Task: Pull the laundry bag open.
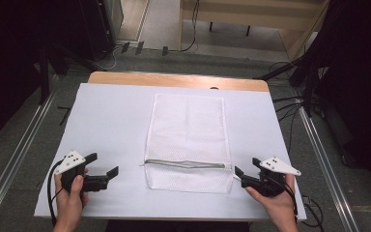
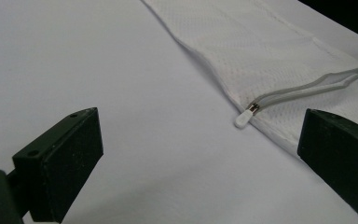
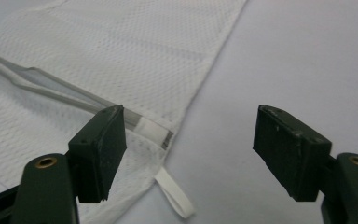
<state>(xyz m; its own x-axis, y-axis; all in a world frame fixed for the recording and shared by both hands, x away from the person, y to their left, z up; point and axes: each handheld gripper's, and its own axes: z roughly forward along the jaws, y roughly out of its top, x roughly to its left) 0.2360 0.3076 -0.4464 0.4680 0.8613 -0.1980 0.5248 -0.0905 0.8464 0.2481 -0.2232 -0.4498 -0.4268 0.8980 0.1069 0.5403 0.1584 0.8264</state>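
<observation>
White table cover (image 1: 111,121) stretches ahead of me. Nearest, my left gripper (image 1: 100,168) and right gripper (image 1: 245,166) sit either side of the mesh bag (image 1: 188,125), jaws spread wide, holding nothing. Its zipper (image 1: 186,164) crosses the near end; the bag lies flat beyond.

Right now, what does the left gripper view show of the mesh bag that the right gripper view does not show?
Left gripper view: the white zipper pull at the bag's edge, with the zipper gaping partly open beyond it.

Right gripper view: the zipper's other end and a small white loop hanging from the bag's corner.

Both: the white mesh laundry bag lying flat on the white table cover, seen between open black jaws that hold nothing.
</observation>
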